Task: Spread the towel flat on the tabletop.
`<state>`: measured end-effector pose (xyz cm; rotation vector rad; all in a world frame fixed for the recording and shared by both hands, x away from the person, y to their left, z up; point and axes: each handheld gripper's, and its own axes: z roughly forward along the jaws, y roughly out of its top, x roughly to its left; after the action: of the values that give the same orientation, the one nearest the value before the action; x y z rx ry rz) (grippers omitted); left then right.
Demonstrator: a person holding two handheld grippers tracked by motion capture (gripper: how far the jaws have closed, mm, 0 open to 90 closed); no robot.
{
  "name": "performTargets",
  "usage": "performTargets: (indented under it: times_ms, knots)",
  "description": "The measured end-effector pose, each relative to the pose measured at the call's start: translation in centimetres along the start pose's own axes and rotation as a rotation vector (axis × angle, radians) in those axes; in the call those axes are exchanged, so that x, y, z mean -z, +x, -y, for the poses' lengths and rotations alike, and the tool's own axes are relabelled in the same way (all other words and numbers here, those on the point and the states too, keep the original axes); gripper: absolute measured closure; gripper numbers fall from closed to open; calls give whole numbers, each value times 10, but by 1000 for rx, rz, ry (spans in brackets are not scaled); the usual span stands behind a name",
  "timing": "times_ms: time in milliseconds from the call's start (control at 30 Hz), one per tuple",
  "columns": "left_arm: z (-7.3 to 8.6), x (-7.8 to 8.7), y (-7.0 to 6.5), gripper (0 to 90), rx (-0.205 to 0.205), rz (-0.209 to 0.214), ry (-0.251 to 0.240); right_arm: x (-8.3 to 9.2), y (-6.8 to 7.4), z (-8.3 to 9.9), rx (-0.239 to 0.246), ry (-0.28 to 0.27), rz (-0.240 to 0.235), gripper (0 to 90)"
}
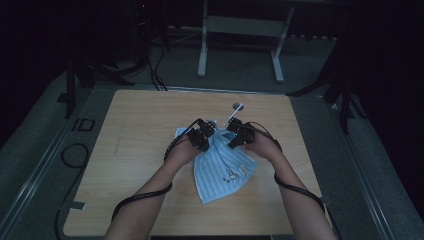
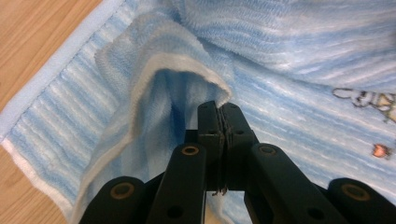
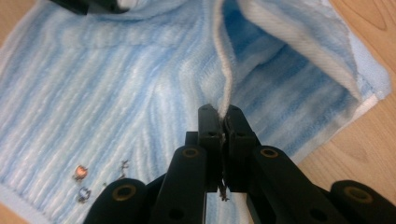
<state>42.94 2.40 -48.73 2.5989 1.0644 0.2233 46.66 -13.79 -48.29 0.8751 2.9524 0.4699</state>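
A: Left gripper (image 2: 218, 108) pinches a raised fold of the blue striped towel (image 1: 220, 167), jaws closed on the hem!

B: Right gripper (image 3: 219, 112) too, clamping its white edge. Towel lies mid-table (image 1: 140, 125), long axis running toward the person.
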Motion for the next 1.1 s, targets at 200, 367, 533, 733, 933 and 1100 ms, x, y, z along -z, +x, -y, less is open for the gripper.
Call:
performTargets:
  times_ms: [200,367,533,733,933,1100]
  knots:
    - [6,17,-3,888,-25,-2,-27,7,11,8,33,-7,26,877]
    - [19,30,0,888,-21,7,-48,18,17,24,43,-27,48,877]
    - [37,40,5,887,-8,27,-56,31,21,49,43,-46,66,877]
    - [58,54,2,887,-9,56,-77,48,23,84,18,-88,68,877]
    - [82,66,-7,886,-22,80,-107,59,44,119,19,-125,53,876]
    - [104,64,-19,886,-37,111,-99,61,71,147,36,-153,24,875]
